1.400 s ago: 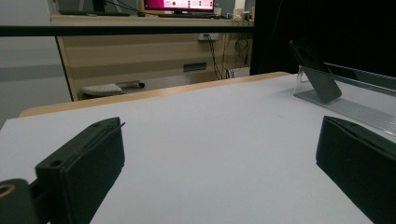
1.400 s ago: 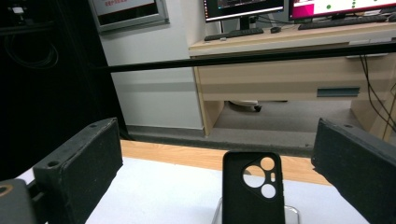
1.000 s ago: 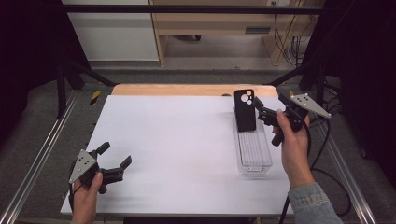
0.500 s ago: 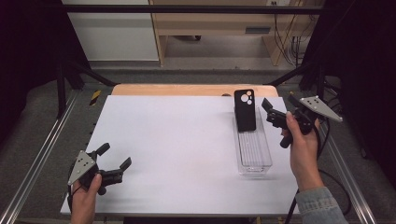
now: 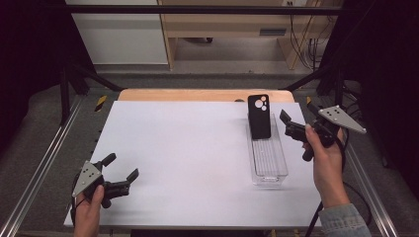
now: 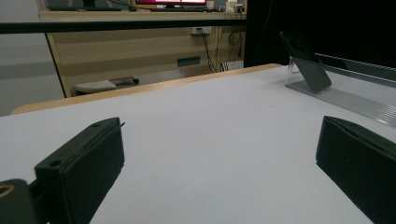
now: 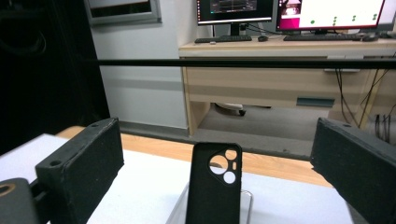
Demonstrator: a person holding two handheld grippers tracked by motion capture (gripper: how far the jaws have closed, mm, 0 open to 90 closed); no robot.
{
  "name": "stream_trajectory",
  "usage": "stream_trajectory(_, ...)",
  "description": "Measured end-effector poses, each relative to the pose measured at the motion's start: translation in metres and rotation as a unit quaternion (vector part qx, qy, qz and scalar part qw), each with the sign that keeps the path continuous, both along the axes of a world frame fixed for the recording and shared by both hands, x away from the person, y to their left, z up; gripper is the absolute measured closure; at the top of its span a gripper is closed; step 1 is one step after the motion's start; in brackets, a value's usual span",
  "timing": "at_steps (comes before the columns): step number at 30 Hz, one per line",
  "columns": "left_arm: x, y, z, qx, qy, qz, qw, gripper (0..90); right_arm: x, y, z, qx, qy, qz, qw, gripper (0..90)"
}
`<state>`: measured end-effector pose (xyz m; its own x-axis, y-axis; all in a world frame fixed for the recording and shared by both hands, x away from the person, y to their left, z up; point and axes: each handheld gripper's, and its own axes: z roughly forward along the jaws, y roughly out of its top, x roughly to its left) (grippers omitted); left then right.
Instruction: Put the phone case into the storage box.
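A black phone case stands upright, leaning at the far end of a clear plastic tray on the right side of the white table. My right gripper is open just right of the case, apart from it and holding nothing. In the right gripper view the case rises between the two black pads, camera holes towards me. My left gripper rests open and empty near the table's front left corner. From the left gripper view the case and tray lie far off at the right.
Metal rails run along both sides of the table, and a wooden strip borders its far edge. A desk with monitors stands beyond the table. A cable trails from the right gripper.
The right gripper has drawn back a little to the right, away from the phone case, which stays leaning in the tray. The left gripper has not moved.
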<state>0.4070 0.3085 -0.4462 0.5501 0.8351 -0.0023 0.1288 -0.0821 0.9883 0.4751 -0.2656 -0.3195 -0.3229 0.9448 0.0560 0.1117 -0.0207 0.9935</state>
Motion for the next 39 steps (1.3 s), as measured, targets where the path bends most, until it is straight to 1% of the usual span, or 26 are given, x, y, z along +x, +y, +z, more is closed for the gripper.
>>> stream_trajectory(3, 0.0, 0.001, 0.0, -0.001, -0.001, 0.002, 1.0, 1.3, -0.004, 0.001, 0.0, -0.009, -0.002, 0.007, 0.9999, 2.9)
stream_trajectory(10, 0.0, 0.004, 0.001, -0.005, -0.003, 0.004, 1.0, 1.3, -0.01, -0.002, 0.0, -0.015, -0.004, 0.013, 0.9998, 2.8)
stream_trajectory(16, -0.001, 0.004, 0.002, -0.007, -0.004, -0.002, 1.0, 1.2, -0.016, -0.007, 0.002, -0.015, -0.016, 0.015, 0.9996, 2.8)
stream_trajectory(25, -0.003, 0.003, 0.003, -0.011, -0.003, -0.01, 0.9999, 1.2, -0.025, -0.019, -0.002, -0.02, -0.025, 0.006, 0.9995, 2.9)
stream_trajectory(27, -0.005, 0.004, 0.002, -0.013, -0.002, -0.012, 0.9998, 1.2, -0.027, -0.022, -0.004, -0.026, -0.029, 0.003, 0.9992, 2.9)
stream_trajectory(31, -0.007, 0.005, 0.002, -0.016, -0.001, -0.014, 0.9998, 1.2, -0.033, -0.029, -0.006, -0.024, -0.034, -0.002, 0.9991, 2.9)
stream_trajectory(39, -0.012, 0.006, 0.002, -0.016, -0.001, -0.018, 0.9997, 1.2, -0.045, -0.041, -0.009, -0.028, -0.042, -0.006, 0.9987, 3.0)
